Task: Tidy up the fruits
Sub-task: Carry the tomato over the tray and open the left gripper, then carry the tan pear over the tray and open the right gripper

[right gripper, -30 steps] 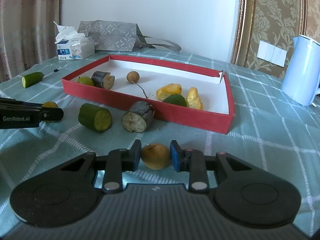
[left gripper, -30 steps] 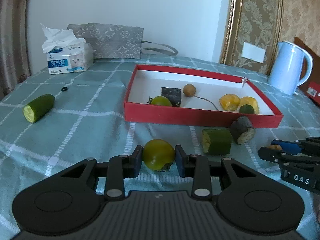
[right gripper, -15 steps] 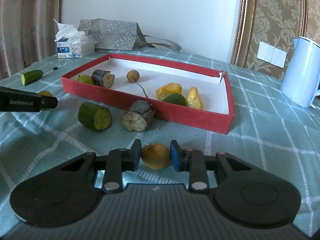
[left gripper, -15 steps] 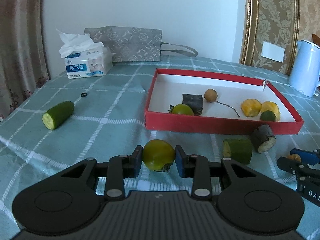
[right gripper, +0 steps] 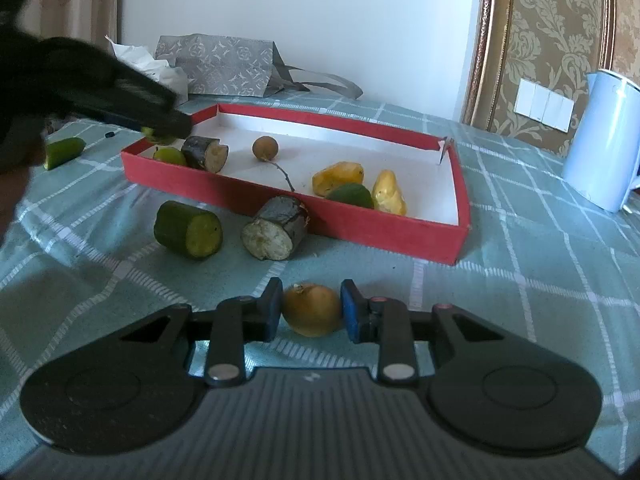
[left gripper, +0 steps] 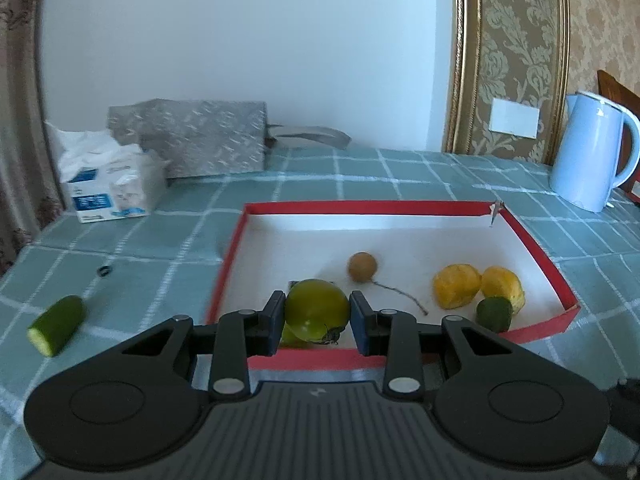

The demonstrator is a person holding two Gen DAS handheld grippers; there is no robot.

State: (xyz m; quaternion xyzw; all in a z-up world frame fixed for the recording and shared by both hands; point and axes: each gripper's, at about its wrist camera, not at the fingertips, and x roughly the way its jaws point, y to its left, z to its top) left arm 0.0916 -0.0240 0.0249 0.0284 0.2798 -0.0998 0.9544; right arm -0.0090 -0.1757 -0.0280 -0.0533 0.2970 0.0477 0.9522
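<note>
Now the round green tomato-like fruit [left gripper: 316, 310] sits clamped between the left tongs [left gripper: 317, 322], held in the air over the near left corner of the shallow red cardboard tray with white floor [left gripper: 536, 246]. Right tongs [right gripper: 310, 314] grip a small round yellow-brown fruit [right gripper: 312, 309] low over the teal checked tablecloth [right gripper: 520, 280] on the tabletop, short of the tray's front wall.

Already in the tray: a brown longan with stem [left gripper: 362, 267], two yellow fruit pieces [left gripper: 456, 286], a small dark green lime-like fruit [left gripper: 494, 314], another green fruit [right gripper: 170, 156] and a dark-skinned cut stub [right gripper: 205, 153] right under the left tongs.

Outside the tray: a cut green cucumber chunk [right gripper: 188, 229] and a grey-skinned white-fleshed stub [right gripper: 276, 227] just beside the front wall, one more cucumber piece [left gripper: 56, 325] well apart at left.

Risks, my read: releasing here may land the green fruit on the pieces below, so it rolls or bounces against the wall. Round smooth skin could also slip from the pads. The right tongs' path to the tray passes close to the grey stub and the wall; a low carry could knock either.

Beyond: tissue box [left gripper: 110, 184], grey patterned paper bag [left gripper: 200, 142], pale blue kettle [left gripper: 592, 152].
</note>
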